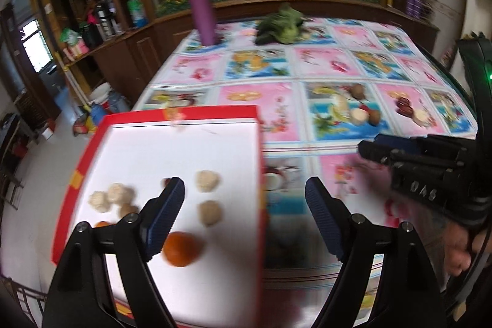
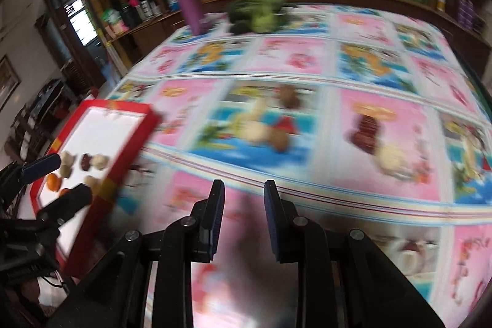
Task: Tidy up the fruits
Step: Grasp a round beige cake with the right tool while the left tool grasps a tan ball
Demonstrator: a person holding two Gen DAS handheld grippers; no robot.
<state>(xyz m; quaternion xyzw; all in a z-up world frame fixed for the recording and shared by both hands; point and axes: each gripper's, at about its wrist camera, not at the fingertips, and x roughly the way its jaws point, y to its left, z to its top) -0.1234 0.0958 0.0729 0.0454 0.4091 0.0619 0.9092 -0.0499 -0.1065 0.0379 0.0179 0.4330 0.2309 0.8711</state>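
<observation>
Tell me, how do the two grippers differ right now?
The left gripper has its jaws spread wide over the red box's edge; the right gripper has jaws set narrow over the tablecloth. Both are black, with blue pads, and hold nothing.

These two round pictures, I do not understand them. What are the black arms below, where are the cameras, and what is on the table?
Each picture comes from a camera on a hand-held gripper, looking along its two fingers. A person holds one in each hand. The left gripper stands open above a red box holding an orange and pale fruits. The right gripper is narrow and empty. More fruits lie on the patterned tablecloth, near a purple bottle and leafy greens. Nothing is held.
</observation>
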